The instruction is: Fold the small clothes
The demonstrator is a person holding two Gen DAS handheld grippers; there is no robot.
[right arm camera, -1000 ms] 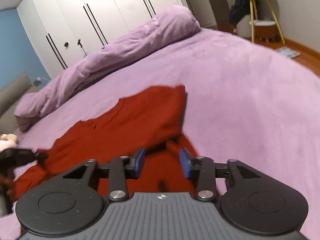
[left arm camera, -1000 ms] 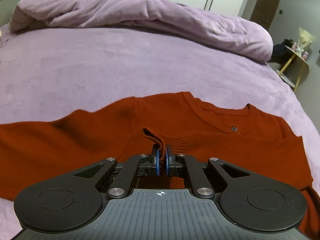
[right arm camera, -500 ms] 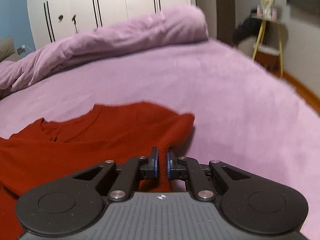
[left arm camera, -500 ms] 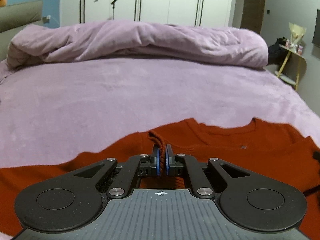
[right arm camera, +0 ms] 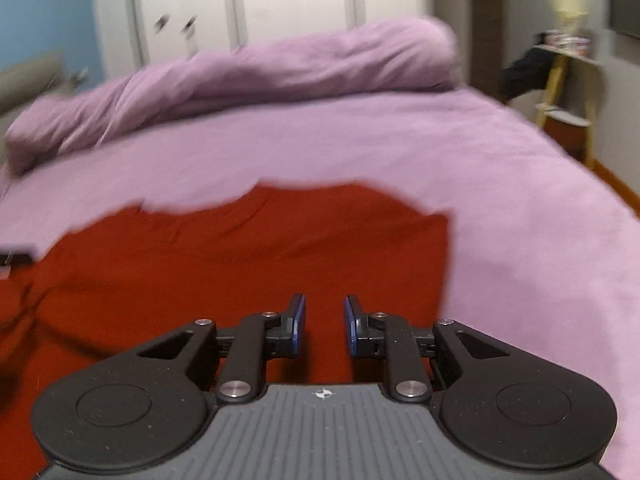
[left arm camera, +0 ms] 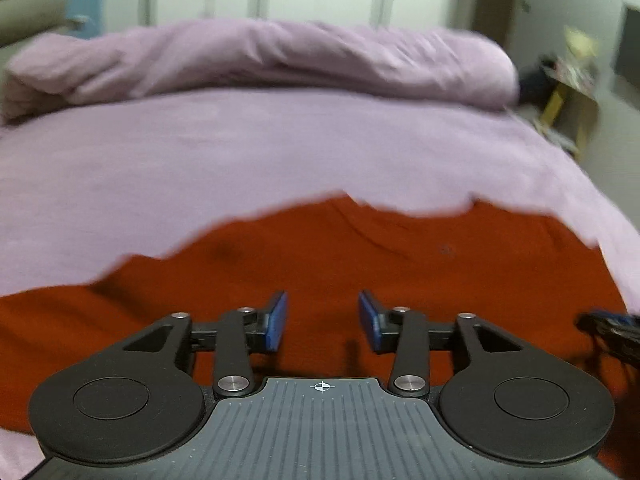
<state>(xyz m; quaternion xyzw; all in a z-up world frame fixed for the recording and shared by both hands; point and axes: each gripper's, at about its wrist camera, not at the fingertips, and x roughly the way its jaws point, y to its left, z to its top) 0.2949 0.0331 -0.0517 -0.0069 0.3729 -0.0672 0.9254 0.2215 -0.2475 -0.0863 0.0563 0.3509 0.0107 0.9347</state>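
A rust-red knit sweater (left arm camera: pixel 400 256) lies spread on the lilac bed; it also shows in the right wrist view (right arm camera: pixel 248 248). My left gripper (left arm camera: pixel 322 322) is open and empty, low over the sweater's middle. My right gripper (right arm camera: pixel 325 326) is open and empty, over the sweater near its right edge. The right gripper's tip shows at the right edge of the left wrist view (left arm camera: pixel 612 326). The left gripper's tip shows at the left edge of the right wrist view (right arm camera: pixel 16 258). Both views are blurred.
The lilac bed sheet (left arm camera: pixel 280 160) stretches ahead. A bunched lilac duvet (left arm camera: pixel 280 60) lies along the far side. White wardrobe doors (right arm camera: pixel 280 4) stand behind. A yellow-legged side table (right arm camera: pixel 568 80) with items stands off the bed's right.
Both grippers were shut on folds of the sweater half a second ago; both have opened and let go. The sweater now lies flatter on the bed.
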